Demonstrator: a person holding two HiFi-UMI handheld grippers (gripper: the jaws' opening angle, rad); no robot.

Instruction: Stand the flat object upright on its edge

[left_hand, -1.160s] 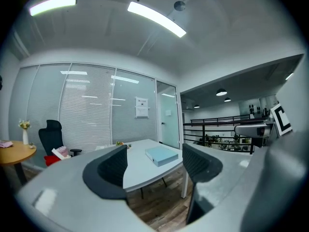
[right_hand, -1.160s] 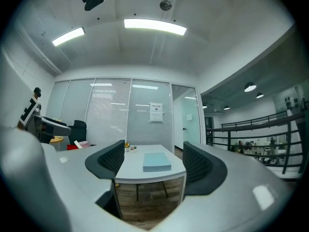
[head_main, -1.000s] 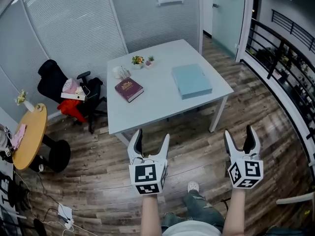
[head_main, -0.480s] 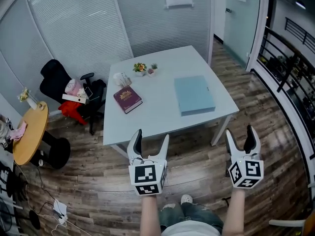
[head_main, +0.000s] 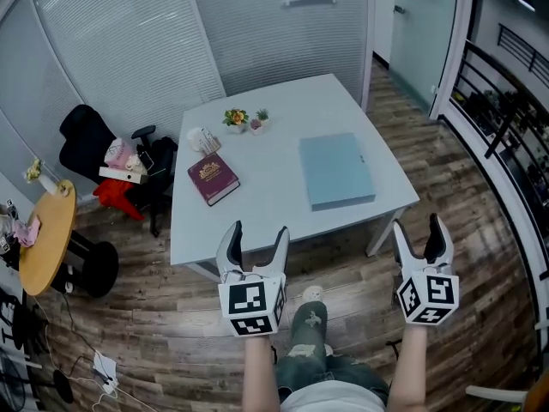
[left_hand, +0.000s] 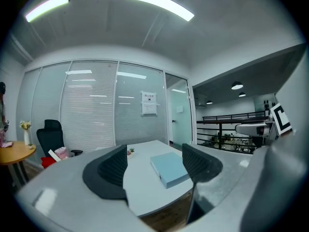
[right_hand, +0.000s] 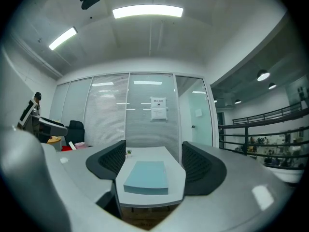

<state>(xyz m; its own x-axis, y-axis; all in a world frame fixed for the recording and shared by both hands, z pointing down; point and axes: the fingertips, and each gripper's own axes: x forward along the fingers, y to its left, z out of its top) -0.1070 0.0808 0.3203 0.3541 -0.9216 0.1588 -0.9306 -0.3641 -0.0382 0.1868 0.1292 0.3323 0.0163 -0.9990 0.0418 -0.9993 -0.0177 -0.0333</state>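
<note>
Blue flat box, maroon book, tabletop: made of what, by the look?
Flat light-blue rectangular box: matte card or plastic, even colour, no glare; can't tell which. Dark red hardcover book: likely leatherette or coated board, gold emblem on the cover. Pale grey table top: probably laminate, smooth, uniform, faint sheen.

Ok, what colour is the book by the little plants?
Dark red; the book shows best in the head view.

light: bright, even, ceiling strip lights [right_hand: 147, 11] | shadows: soft | focus: sharp | edges: fisheye bending, dark corners
</note>
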